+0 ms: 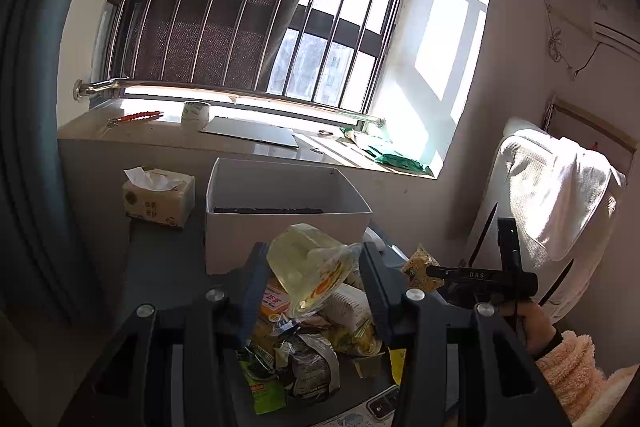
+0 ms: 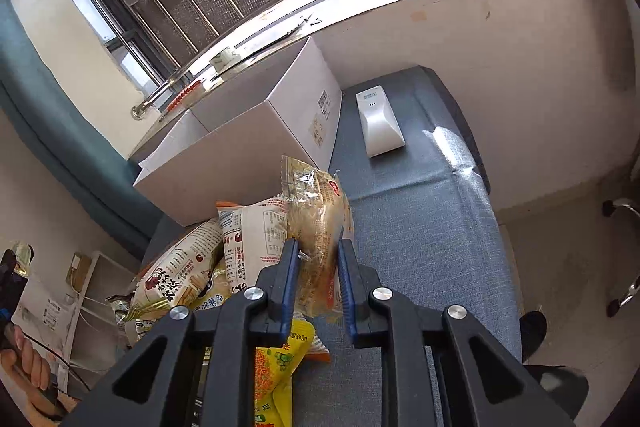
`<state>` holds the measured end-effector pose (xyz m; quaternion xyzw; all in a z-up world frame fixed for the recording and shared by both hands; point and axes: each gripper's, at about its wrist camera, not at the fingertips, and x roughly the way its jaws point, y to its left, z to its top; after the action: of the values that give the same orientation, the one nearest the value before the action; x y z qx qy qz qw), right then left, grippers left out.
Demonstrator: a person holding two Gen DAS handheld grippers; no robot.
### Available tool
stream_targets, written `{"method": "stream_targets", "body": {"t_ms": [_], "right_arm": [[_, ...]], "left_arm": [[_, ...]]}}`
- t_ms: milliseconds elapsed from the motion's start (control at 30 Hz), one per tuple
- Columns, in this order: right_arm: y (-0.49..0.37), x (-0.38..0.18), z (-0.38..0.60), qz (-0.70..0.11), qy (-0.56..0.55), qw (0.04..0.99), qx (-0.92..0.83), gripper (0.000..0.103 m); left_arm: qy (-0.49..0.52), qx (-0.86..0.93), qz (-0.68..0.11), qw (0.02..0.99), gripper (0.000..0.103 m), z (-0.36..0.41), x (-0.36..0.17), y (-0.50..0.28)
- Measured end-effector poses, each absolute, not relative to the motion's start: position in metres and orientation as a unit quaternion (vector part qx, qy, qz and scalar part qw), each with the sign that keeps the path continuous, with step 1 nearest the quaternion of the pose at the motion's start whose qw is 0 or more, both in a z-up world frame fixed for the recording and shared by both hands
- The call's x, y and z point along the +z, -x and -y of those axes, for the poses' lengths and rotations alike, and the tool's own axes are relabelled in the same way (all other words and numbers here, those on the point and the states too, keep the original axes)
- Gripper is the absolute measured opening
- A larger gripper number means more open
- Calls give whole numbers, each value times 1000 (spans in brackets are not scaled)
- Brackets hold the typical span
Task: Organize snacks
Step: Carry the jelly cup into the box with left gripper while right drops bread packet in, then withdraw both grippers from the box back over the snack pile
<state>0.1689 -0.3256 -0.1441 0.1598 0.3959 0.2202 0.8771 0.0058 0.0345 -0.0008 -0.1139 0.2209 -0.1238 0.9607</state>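
Note:
My left gripper (image 1: 314,267) is shut on a clear yellowish snack packet (image 1: 310,263) and holds it above a pile of snack bags (image 1: 304,343), just in front of the open white cardboard box (image 1: 286,223). My right gripper (image 2: 319,251) is shut on a clear-wrapped bread snack (image 2: 318,211), held upright above the grey cushion (image 2: 420,227) beside the pile of snack bags (image 2: 208,267). The white box (image 2: 256,139) stands behind it. The right gripper also shows in the left wrist view (image 1: 436,271), holding its packet (image 1: 420,265).
A tissue pack (image 1: 158,197) sits left of the box. A white device (image 2: 378,121) lies on the cushion to the right of the box. The windowsill (image 1: 256,139) holds a tape roll, a flat panel and green bags. A white-draped chair (image 1: 560,195) stands to the right.

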Motion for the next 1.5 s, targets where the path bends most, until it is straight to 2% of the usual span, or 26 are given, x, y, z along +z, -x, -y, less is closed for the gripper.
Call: {"method": "stream_targets", "body": {"t_ms": [233, 433, 600, 800, 833, 867, 900, 933, 967, 1000, 1033, 1300, 1500], "right_arm": [[-150, -69, 307, -316, -141, 899, 270, 18], [-177, -10, 251, -276, -92, 908, 303, 18], [-244, -3, 211, -308, -88, 906, 278, 18], [-318, -31, 191, -369, -88, 890, 252, 20], [-324, -35, 190, -372, -83, 890, 249, 23], [-329, -38, 190, -376, -78, 892, 240, 41], [-331, -40, 191, -380, -77, 893, 230, 78], [-330, -42, 195, -379, -86, 894, 224, 96], [-327, -42, 200, -372, -100, 895, 224, 103], [-323, -42, 203, -369, -111, 894, 230, 103], [-321, -41, 204, -364, -118, 895, 230, 103], [-290, -24, 220, -333, -138, 906, 223, 103], [-246, 1, 234, -285, -148, 914, 247, 103]], "left_arm": [[106, -130, -212, 963, 50, -32, 12, -32], [94, -120, -219, 964, 50, -28, 29, -110], [72, -82, -273, 956, 50, -28, 19, -204], [77, -32, -357, 930, 51, -43, -28, -289], [72, -23, -370, 926, 55, -45, -35, -297], [73, -16, -382, 921, 60, -48, -41, -302], [77, -14, -391, 917, 72, -50, -45, -305], [81, -12, -394, 915, 84, -51, -48, -303], [84, -12, -388, 918, 90, -52, -47, -299], [87, -13, -376, 922, 99, -53, -44, -294], [87, -15, -366, 926, 103, -53, -41, -290], [87, -28, -314, 945, 103, -54, -6, -250], [57, -42, -246, 967, 103, -48, 22, -191]]}}
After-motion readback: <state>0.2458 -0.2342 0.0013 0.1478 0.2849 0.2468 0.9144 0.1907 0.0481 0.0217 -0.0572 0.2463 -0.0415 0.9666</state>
